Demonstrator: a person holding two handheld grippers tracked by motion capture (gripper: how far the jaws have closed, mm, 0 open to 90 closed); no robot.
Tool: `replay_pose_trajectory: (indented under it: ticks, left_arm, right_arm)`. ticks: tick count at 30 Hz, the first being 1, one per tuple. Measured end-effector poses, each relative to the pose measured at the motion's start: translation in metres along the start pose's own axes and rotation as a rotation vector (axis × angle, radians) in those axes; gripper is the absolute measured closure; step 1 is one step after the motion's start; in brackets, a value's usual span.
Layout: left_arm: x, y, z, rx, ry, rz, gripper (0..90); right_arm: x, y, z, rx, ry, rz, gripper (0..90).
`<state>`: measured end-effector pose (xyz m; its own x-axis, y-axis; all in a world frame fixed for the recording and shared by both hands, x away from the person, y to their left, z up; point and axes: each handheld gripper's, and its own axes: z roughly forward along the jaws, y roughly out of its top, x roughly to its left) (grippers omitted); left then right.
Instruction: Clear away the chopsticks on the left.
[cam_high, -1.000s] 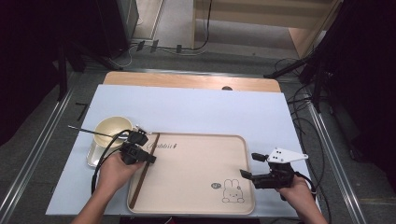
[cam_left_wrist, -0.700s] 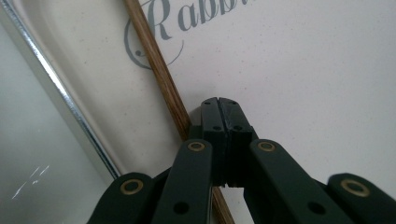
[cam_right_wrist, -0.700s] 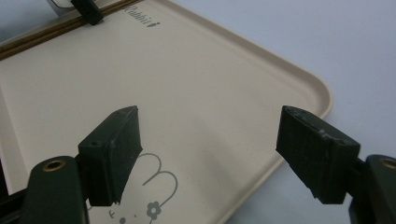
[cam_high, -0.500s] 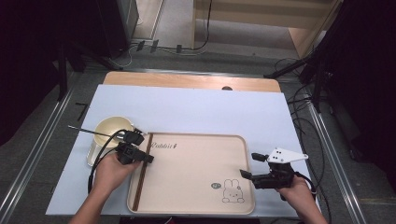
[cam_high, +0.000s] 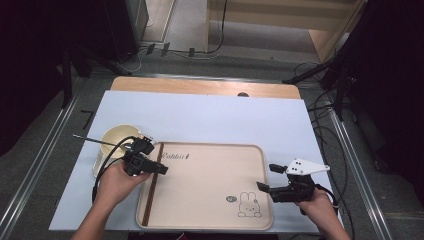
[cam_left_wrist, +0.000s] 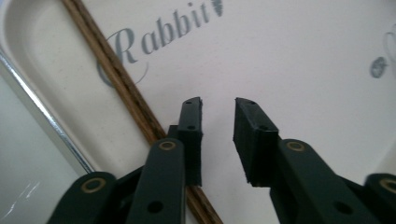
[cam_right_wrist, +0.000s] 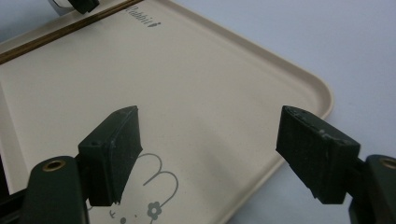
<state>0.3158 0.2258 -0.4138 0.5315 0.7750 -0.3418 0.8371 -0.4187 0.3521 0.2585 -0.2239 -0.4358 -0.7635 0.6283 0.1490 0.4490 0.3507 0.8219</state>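
1. Looking down from the high view, I am seeing the chopsticks lying flat along the left edge of the tray, running from the upper left of the tray down toward its lower left corner.
2. I am holding the left gripper over their upper end. In the left gripper view its jaws have just been opening and are now standing narrowly apart with nothing between them; the chopsticks are passing beside and under one jaw, not inside the gap.
3. I am keeping the right gripper low over the lower right of the tray, near the rabbit drawing. Its jaws are standing wide in the right gripper view, empty, with the tray beneath them.
4. I am judging the chopsticks to be light, thin, stiff wooden sticks, likely smooth enough to roll or slip on the tray's surface.
5. I am reckoning the two sticks are lying side by side and touching, so a pinch across both at once is the better hold; taking one alone is likely to scatter the other.
6. I am thinking of gripping near the middle of their length, since an end grip may let the far end droop or swing.
7. I am noting the bowl just beyond the tray's upper left corner, close to my left hand.
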Motion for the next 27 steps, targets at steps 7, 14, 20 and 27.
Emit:
replay_pose_trajectory:
  ticks: [7,14,20,27]
  left_arm:
    - [-0.004,-0.003,-0.023,-0.058,-0.023,0.014,56.7]
    - [-0.006,-0.006,-0.047,-0.099,-0.03,0.039,46.1]
    - [-0.003,-0.011,-0.066,-0.103,-0.041,0.047,41.7]
    - [0.005,-0.02,-0.087,-0.122,-0.037,0.04,40.2]
  right_arm:
    - [0.0,0.0,0.0,0.0,0.0,0.001,22.0]
    - [0.0,0.0,0.0,-0.001,0.0,0.0,22.0]
    - [0.0,0.0,0.0,-0.002,0.0,-0.001,22.0]
    - [0.0,0.0,0.0,-0.004,0.001,0.001,22.0]
